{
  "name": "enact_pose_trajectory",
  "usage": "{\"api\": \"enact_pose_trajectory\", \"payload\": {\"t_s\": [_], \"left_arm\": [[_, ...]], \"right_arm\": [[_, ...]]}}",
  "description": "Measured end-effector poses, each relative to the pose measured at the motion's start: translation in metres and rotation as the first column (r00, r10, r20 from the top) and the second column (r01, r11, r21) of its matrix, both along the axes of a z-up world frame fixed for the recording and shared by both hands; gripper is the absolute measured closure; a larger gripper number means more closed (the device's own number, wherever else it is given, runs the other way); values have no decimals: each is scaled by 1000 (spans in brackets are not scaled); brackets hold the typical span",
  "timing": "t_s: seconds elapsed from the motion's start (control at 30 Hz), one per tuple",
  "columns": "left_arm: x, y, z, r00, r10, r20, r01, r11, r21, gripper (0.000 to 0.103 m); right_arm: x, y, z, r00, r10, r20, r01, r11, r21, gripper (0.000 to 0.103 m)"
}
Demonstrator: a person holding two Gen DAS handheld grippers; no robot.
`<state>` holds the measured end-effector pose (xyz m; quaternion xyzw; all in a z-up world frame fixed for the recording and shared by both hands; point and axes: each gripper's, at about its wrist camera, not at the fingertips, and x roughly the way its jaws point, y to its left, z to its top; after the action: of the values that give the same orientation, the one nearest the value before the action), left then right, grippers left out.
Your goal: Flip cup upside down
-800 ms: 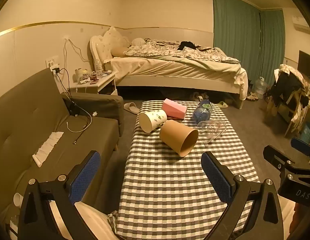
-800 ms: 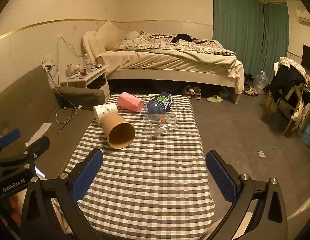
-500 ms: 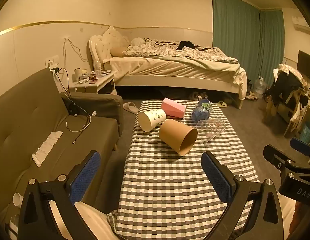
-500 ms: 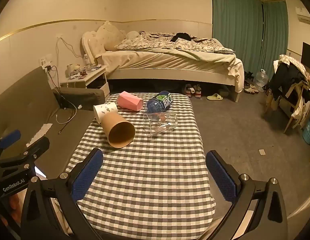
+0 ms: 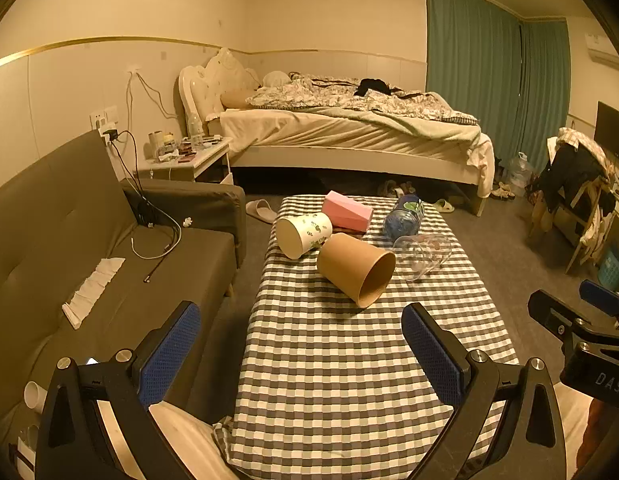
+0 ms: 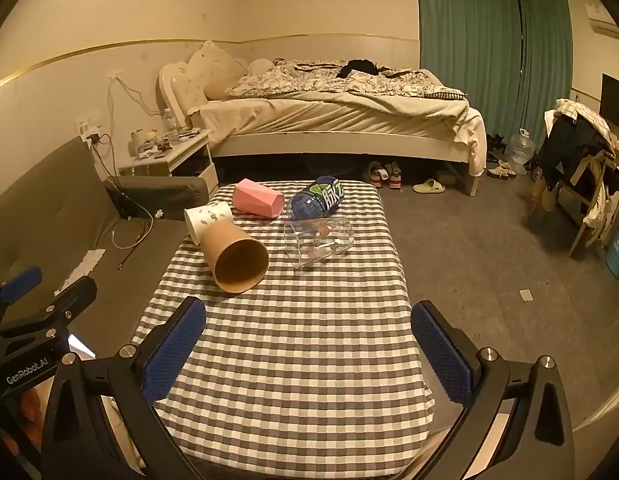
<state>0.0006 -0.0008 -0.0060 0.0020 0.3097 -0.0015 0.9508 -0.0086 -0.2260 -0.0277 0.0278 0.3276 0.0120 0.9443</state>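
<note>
A bench (image 6: 293, 360) covered in a grey-and-white checked cloth is seen ahead of the right gripper (image 6: 307, 340), whose blue-padded fingers (image 6: 175, 346) are held wide apart with nothing between them. A brown paper cup (image 6: 235, 258) is laid on its side, its open mouth turned toward the camera. A white patterned cup (image 6: 205, 218) is tipped over just behind it, touching it. Farther back, a pink cup (image 6: 258, 199), a blue bottle (image 6: 316, 202) and a clear plastic container (image 6: 318, 241) are also lying on their sides. The left gripper (image 6: 33, 320) is partly seen at the left edge.
</note>
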Motion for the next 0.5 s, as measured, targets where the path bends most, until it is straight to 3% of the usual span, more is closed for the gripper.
{"api": "enact_pose_trajectory", "payload": {"t_s": [0.5], "left_arm": [[2,0,-6,1000,1,-13,-1,1000,-3,0]], "right_arm": [[1,-3,-7,1000,-2,-7,2,1000,5,0]]}}
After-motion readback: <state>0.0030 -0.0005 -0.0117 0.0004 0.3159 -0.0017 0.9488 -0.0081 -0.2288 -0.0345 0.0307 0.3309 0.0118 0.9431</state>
